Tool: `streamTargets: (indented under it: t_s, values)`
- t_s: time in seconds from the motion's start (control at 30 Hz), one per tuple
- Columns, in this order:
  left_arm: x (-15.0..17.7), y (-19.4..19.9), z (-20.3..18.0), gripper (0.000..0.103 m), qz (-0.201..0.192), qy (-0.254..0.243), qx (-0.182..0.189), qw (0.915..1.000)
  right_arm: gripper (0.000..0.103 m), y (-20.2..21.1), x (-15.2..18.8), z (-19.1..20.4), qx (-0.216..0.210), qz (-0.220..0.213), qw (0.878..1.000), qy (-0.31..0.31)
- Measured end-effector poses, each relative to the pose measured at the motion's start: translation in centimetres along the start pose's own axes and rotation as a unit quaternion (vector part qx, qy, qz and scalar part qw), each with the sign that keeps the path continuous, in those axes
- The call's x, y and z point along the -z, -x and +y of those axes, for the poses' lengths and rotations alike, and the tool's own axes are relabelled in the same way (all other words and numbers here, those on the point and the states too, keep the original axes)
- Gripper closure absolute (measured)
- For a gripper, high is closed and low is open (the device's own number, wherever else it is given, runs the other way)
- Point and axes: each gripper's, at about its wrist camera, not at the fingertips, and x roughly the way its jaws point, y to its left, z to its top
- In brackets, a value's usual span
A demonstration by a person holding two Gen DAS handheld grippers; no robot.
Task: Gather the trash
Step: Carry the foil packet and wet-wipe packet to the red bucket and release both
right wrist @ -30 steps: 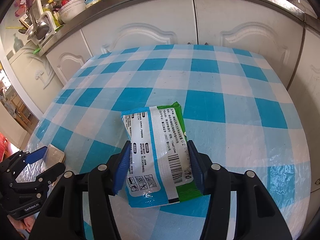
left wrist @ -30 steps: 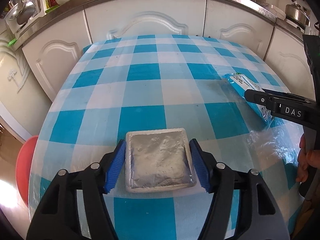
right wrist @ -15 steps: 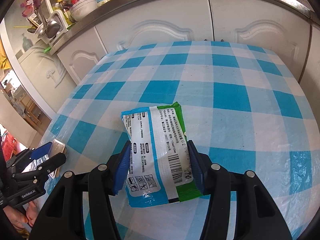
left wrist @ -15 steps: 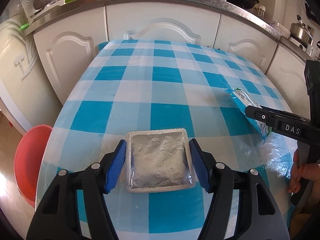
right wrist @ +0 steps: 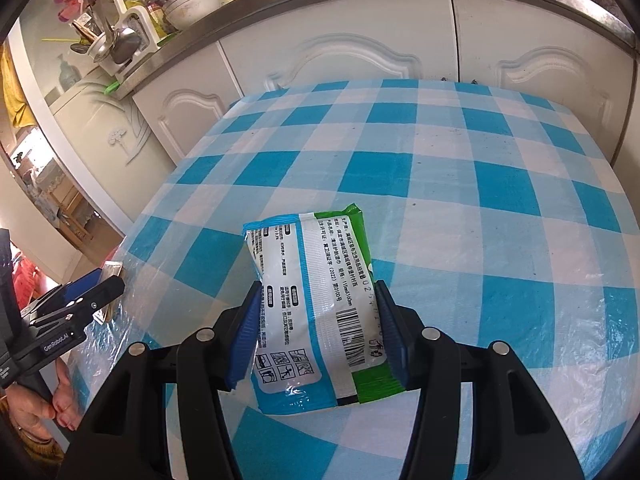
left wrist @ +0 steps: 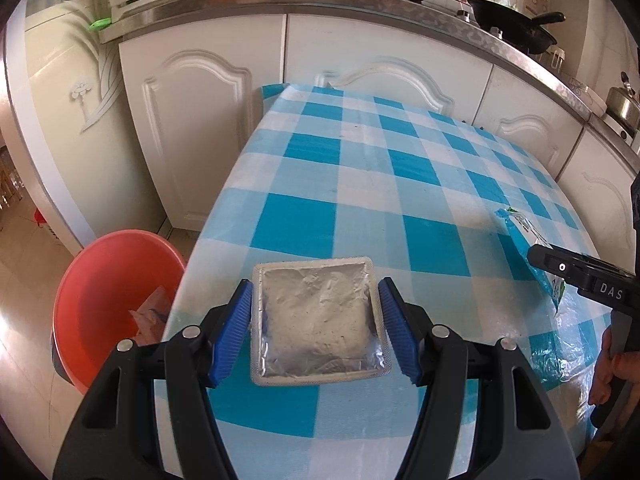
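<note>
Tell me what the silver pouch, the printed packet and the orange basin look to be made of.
Silver pouch: metallised foil laminate, dull-shiny, by its crinkles and flat sealed border.
Printed packet: thin glossy plastic film, by the glare, wrinkles and printed barcode.
Orange basin: probably moulded plastic, smooth and semi-gloss, uniform colour with a rolled rim.

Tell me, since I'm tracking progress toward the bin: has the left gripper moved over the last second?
Yes. The left gripper, holding the foil pouch, has swung left toward the table edge: the red basin now sits beside it.
</note>
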Motion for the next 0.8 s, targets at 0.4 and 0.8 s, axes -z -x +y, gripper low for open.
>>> streamTargets:
  t_s: [0.4,0.8]
  values:
    - [0.4,1.3,6.4,0.039,-0.011,0.046,-0.037,0.9982,0.048,-0.5,-0.7,5.8,-0.043,0.017,0.998,0.031]
    - [1.6,1.7,12.2,0.039,-0.011,0.09,-0.066,0.9937,0.048,-1.9,-1.3,12.0,-0.094,0.04,0.993,0.061]
